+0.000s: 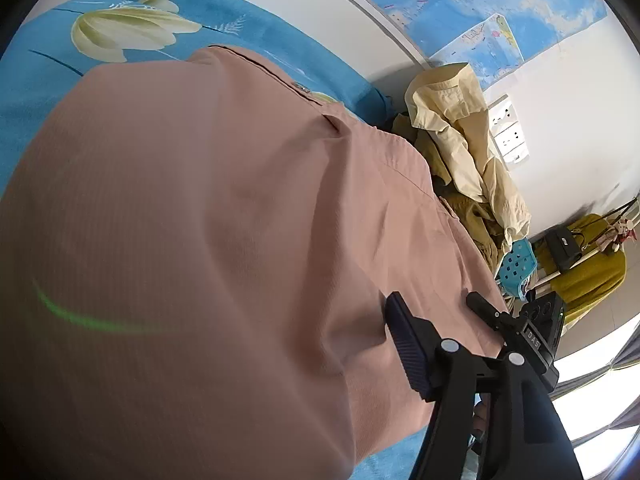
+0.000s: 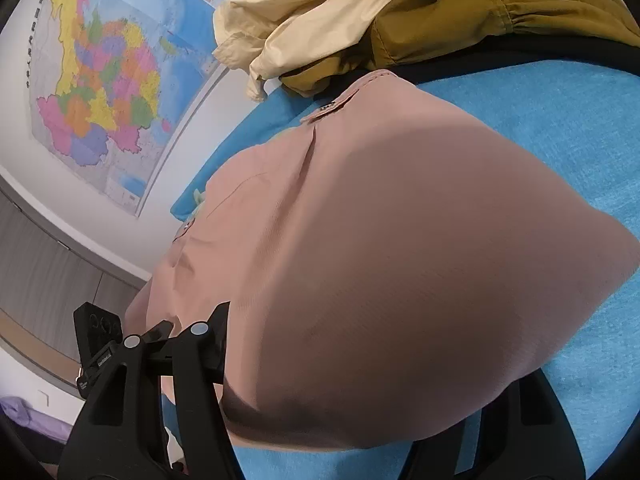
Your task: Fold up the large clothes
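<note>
A large dusty-pink garment (image 1: 208,216) lies spread over a blue bedsheet (image 1: 48,68); it fills most of the right wrist view (image 2: 400,240) too. Each camera's own fingers are hidden under the cloth draped close to the lens. In the left wrist view the right gripper (image 1: 432,312) rests at the garment's far edge with its jaws apart on the fabric. In the right wrist view the left gripper (image 2: 192,324) sits at the opposite edge, jaws close together with pink cloth between them.
A pile of cream (image 1: 460,136) and olive clothes (image 2: 440,16) lies at the bed's end. Wall maps (image 2: 100,92) hang behind. A blue perforated basket (image 1: 516,268) and a mustard-covered chair (image 1: 592,280) stand beyond the bed.
</note>
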{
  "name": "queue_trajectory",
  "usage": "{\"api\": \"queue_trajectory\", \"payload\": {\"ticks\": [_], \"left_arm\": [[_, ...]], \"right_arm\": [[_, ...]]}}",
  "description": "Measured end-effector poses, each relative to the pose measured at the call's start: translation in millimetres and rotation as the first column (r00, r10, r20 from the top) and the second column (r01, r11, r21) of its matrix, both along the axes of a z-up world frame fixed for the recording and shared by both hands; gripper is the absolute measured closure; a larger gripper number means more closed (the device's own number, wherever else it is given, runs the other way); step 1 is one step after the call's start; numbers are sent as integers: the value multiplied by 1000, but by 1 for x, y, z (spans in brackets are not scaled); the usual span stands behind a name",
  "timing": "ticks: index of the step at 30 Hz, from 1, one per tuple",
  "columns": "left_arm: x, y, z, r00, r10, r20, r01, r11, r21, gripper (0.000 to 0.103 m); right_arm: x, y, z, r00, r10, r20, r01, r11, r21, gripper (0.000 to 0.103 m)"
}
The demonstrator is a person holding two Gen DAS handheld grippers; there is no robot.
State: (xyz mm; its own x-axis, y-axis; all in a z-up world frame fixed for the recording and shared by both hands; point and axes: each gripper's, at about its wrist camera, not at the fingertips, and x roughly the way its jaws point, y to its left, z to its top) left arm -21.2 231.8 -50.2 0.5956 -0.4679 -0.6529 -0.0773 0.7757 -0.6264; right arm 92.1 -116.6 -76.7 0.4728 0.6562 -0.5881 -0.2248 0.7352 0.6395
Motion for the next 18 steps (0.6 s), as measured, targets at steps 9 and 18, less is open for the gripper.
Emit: {"api": "queue_trajectory", "payload": {"ticks": [9, 18], "left_arm": [[2, -6, 2, 1000, -5, -9, 5, 999, 42, 39], [5, -8, 4, 1000, -14, -12, 15, 998, 63, 39]], "right_arm": [[-5, -5, 1, 1000, 10, -12, -10, 1000, -4, 39], [-14, -17, 6, 1000, 15, -18, -16, 999, -28, 29]]}}
